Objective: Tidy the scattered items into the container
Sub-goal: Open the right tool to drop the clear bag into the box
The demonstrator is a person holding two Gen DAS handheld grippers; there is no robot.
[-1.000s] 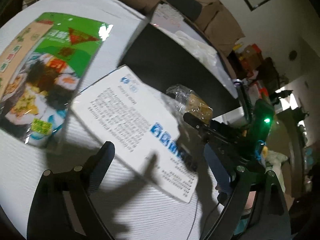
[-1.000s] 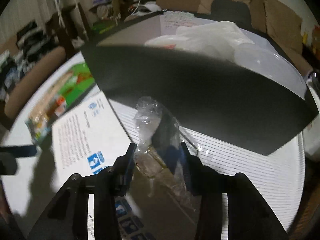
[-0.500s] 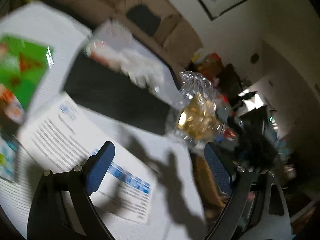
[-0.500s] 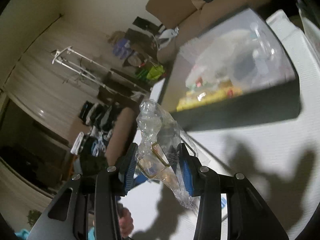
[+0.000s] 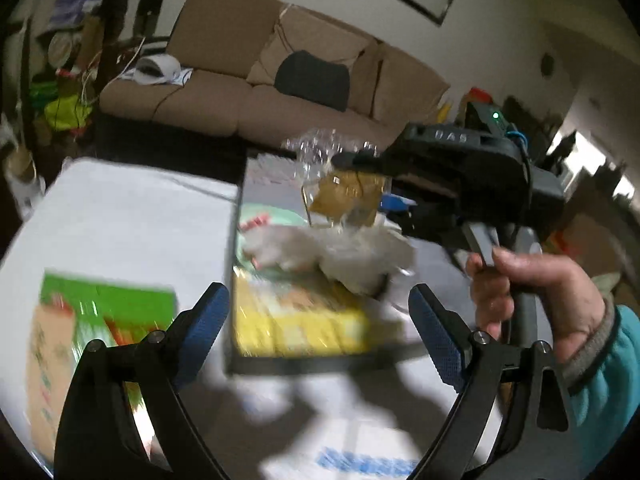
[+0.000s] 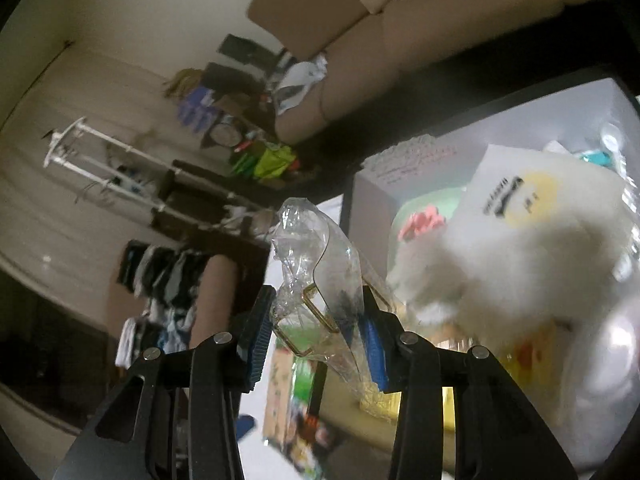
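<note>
On the far left of the left wrist view we see a green snack packet (image 5: 100,320) lying flat on the white table (image 5: 132,220), blurred by motion. Just right of it, low in the picture, our left gripper (image 5: 318,332) holds nothing; its blue-padded jaws are spread wide apart.

Moving right, between and beyond those jaws sits the black-walled container (image 5: 234,240). Inside it we make out a yellow packet (image 5: 296,328) and a crumpled white plastic bag (image 5: 352,252).

Above the bag hangs the item being tidied: a small clear cellophane packet (image 5: 344,188) with something golden-brown inside. Our right gripper (image 5: 380,200) reaches in from the right and carries it, with the person's hand (image 5: 532,288) on the handle at the far right.

In the right wrist view, the right gripper (image 6: 316,336) has its jaws pressed in on the lower part of the cellophane packet (image 6: 316,276). The packet's long axis runs upward out of the jaws, away from the camera, its crinkled top free. The container (image 6: 348,220) and its white bag (image 6: 500,252) lie to the right of the packet and beneath it.

We judge that the packet is already over or just at the container's open top, so the coming move seems to turn on lowering or letting go with the right hand. The left gripper is nearer the green packet.
</note>
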